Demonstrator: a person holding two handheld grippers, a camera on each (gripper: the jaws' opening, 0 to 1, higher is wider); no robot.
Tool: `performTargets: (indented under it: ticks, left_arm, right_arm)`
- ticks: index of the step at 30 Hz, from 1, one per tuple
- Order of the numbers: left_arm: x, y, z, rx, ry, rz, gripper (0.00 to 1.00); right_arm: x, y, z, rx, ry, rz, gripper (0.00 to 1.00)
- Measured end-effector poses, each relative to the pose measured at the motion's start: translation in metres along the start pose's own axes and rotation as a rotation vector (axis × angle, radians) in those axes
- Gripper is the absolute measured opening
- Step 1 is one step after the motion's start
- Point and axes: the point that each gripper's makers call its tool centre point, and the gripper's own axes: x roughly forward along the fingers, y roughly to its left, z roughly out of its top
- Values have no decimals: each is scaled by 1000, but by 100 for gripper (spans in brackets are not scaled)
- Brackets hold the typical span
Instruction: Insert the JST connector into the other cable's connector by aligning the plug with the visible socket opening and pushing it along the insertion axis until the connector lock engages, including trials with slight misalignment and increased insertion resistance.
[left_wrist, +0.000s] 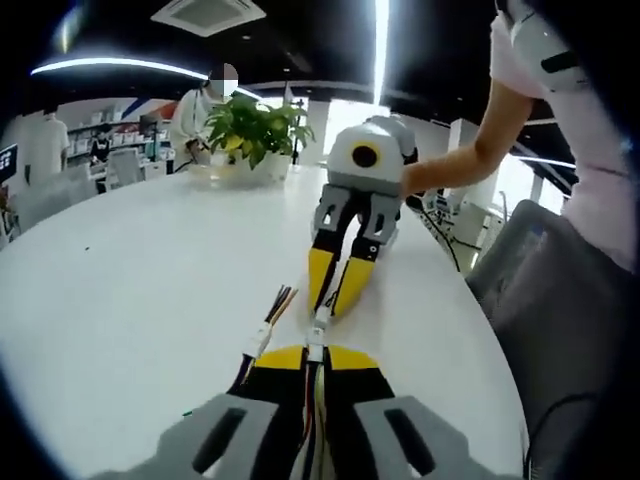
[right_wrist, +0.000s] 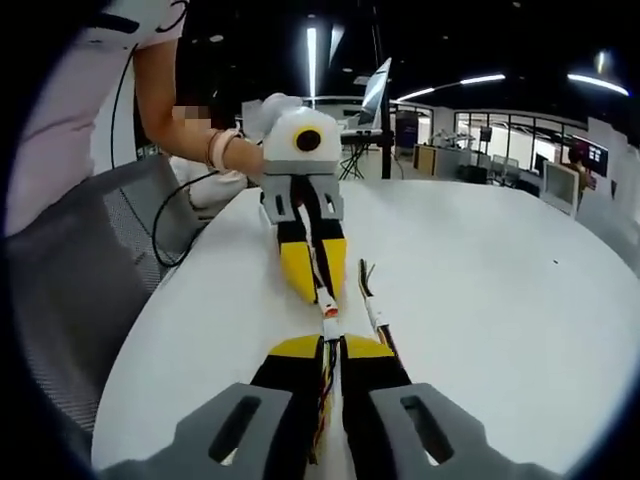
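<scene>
**Two grippers meet nose to nose over the white table**

In the left gripper view, the left gripper (left_wrist: 315, 357) is clamped on a wire bundle, its white connector (left_wrist: 316, 336) poking out just ahead. The right gripper (left_wrist: 334, 297) faces it, jaws closed. A loose cable (left_wrist: 268, 325) lies beside them on the table (left_wrist: 130, 290).

In the right gripper view, the right gripper (right_wrist: 331, 347) pinches its white connector (right_wrist: 331, 325), touching the orange-tipped plug (right_wrist: 328, 305) held by the left gripper (right_wrist: 318, 285). A spare cable (right_wrist: 372, 305) rests alongside.
</scene>
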Motion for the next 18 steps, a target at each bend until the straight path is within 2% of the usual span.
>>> performTargets:
  ticks: [4, 18]
  left_arm:
    - [-1, 2, 2, 5, 0, -4, 0]
    - [-1, 1, 1, 7, 13, -15, 0]
  right_arm:
    - [2, 0, 5, -12, -2, 4, 3]
    - [4, -2, 3, -41, 16, 17, 3]
